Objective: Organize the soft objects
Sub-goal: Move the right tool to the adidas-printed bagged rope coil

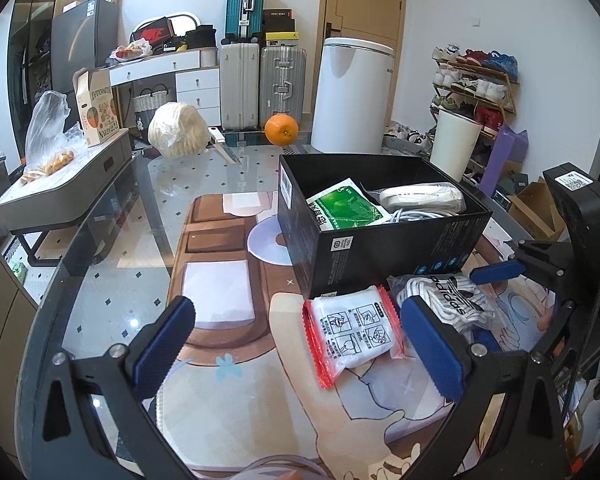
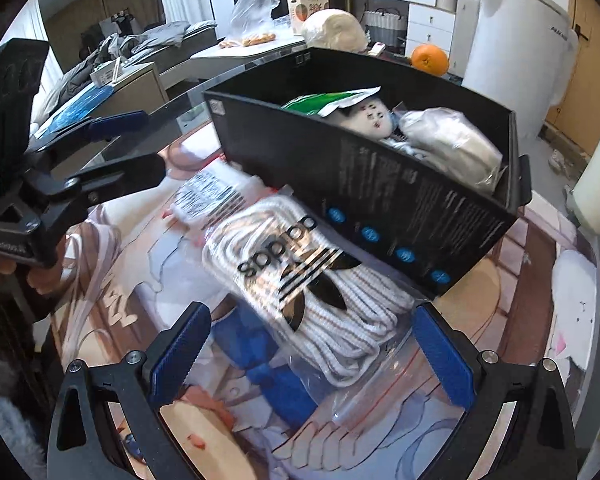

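On my left wrist view, the left gripper [image 1: 300, 344] has its jaws spread wide and holds nothing; the red-edged white packet [image 1: 354, 330] lies flat on the printed mat [image 1: 220, 400] between the blue pads, nearer the right pad, touching neither that I can tell. Its long axis runs away from me toward the black box [image 1: 384, 216], which stands just beyond it on the tabletop [image 1: 112, 300]. Inside the box I see a green packet [image 1: 346, 204] and a white bundle [image 1: 422, 196]. The right gripper [image 1: 496, 270] enters from the right, over the adidas bag of white cord [image 1: 448, 300].

On my right wrist view, the right gripper [image 2: 312, 350] is also spread wide, empty, with the adidas bag of white cord [image 2: 300, 280] lying between its pads, long axis slanting up-left toward the white packet [image 2: 216, 194], which is blurred here. This view shows the box's [image 2: 380, 196] long side, and the left gripper [image 2: 132, 144] at left, its jaws apart.
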`<action>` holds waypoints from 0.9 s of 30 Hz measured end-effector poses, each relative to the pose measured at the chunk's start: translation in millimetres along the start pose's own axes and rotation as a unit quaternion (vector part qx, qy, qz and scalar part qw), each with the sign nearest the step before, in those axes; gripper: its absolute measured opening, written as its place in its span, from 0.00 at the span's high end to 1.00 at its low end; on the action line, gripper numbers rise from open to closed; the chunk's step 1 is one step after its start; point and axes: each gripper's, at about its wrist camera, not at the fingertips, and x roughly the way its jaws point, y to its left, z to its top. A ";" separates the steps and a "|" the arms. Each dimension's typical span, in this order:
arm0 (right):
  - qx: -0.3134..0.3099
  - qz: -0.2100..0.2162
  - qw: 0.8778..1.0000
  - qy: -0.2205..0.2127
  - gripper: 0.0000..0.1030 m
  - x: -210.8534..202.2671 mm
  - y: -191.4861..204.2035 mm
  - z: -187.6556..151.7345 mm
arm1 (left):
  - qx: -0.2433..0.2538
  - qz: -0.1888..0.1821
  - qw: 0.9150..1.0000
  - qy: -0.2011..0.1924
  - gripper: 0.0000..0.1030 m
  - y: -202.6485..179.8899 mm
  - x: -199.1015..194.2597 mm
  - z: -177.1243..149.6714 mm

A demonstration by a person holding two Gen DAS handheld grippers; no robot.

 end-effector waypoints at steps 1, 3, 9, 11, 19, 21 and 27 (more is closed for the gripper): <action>0.000 0.006 1.000 0.004 0.01 -1.4 1.0 -2.0 | 0.001 0.000 1.000 0.000 0.00 -0.3 0.3 0.1; -0.006 0.014 1.000 0.008 0.01 -5.2 4.3 -4.8 | 0.003 0.000 1.000 0.001 0.00 -0.5 0.0 -0.2; -0.008 0.005 1.000 -0.006 0.01 -7.6 5.0 0.3 | 0.006 -0.001 1.000 0.005 0.00 -0.8 1.7 0.1; -0.011 0.003 1.000 -0.004 0.01 -3.7 4.0 4.4 | 0.006 -0.002 1.000 0.007 0.00 -1.4 2.1 -0.2; -0.048 0.012 0.999 0.001 0.01 3.5 11.8 20.4 | 0.006 -0.003 1.000 0.014 0.00 -0.7 4.9 -0.3; -0.049 0.021 0.999 0.006 0.01 7.7 11.1 22.4 | 0.007 -0.004 1.000 0.014 0.00 -0.4 4.6 -0.4; -0.039 0.034 0.999 0.017 0.01 15.8 7.2 20.6 | 0.006 -0.004 1.000 0.014 0.00 0.2 3.7 -0.6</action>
